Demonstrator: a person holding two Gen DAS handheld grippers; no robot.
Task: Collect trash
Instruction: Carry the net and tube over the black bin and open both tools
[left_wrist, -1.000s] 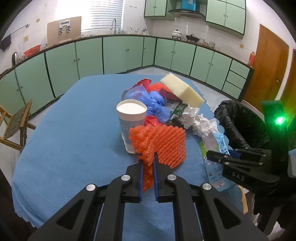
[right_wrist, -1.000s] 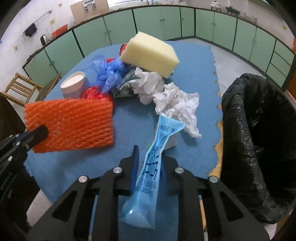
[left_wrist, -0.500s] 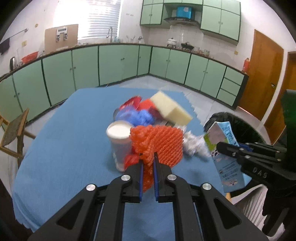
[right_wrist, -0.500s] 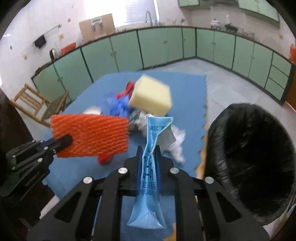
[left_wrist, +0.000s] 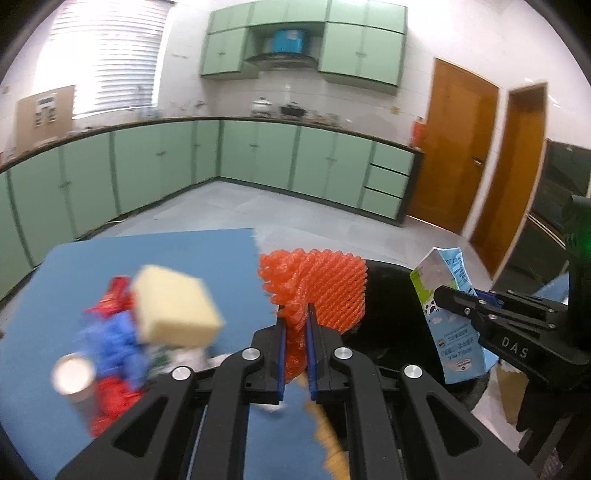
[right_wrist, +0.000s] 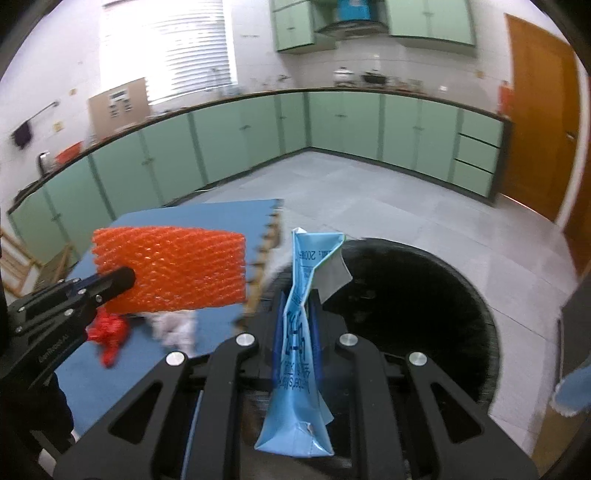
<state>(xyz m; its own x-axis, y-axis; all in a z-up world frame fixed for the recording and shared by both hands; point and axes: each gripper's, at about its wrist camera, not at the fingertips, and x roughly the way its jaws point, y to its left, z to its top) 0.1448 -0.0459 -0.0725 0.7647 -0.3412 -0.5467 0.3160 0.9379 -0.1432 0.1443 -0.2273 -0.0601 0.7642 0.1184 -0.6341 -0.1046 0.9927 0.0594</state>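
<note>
**Observer A:** Two pieces of trash are off the worktop (left_wrist: 207, 254) and on their way. On the left side of the left wrist view a paper cup (left_wrist: 74, 376), a blue plastic bag (left_wrist: 114, 343), some red wrapping (left_wrist: 110, 402) and a yellow sponge block (left_wrist: 173, 306) lie on the blue cover, so most of the pile is not yet collected.

**Observer B:** And what the claws have?

**Observer A:** The left claw (left_wrist: 295, 350) is pressed together on a corner of the orange foam net (left_wrist: 317, 288), which hangs in the air at the worktop's right edge, in front of the black-lined bin (right_wrist: 424, 295). Further right, the right claw (right_wrist: 298, 325) pinches the blue milk carton (right_wrist: 306, 332) around its flattened middle, and the carton stands over the bin's near rim. Neither piece looks released into the bin yet.

**Observer B:** What can't be made out?

**Observer A:** The heap on the left is smeared by blur, so its pieces cannot be counted or separated cleanly. White crumpled paper (right_wrist: 173, 328) shows only partly below the net in the right wrist view. The bin's inside is plain black, so whether anything lies in it cannot be told. Its far right side is cut off by the picture's edge.
</note>
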